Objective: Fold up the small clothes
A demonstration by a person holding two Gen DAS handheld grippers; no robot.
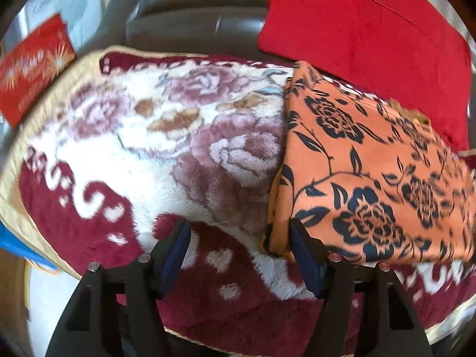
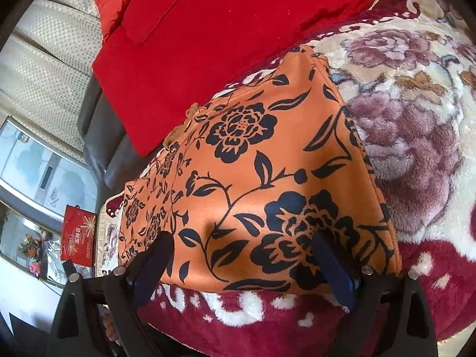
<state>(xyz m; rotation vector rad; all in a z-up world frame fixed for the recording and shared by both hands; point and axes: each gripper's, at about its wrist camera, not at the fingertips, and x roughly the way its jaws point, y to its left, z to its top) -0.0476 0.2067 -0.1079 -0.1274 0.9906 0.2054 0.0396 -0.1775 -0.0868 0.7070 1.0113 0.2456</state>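
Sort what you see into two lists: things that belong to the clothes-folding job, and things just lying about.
Belongs to the job:
- orange floral garment, folded
- left tongs, open
- right tongs, open

Just lying about:
- red cushion
- floral plush blanket, under the garment
- red printed box

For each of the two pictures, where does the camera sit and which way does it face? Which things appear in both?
Left wrist: sits on the left gripper, facing down along its open fingers at the floral blanket; the orange garment lies right.
Right wrist: sits on the right gripper, facing down along its open fingers over the folded orange garment.
Shared: garment, blanket, red cushion, red box.
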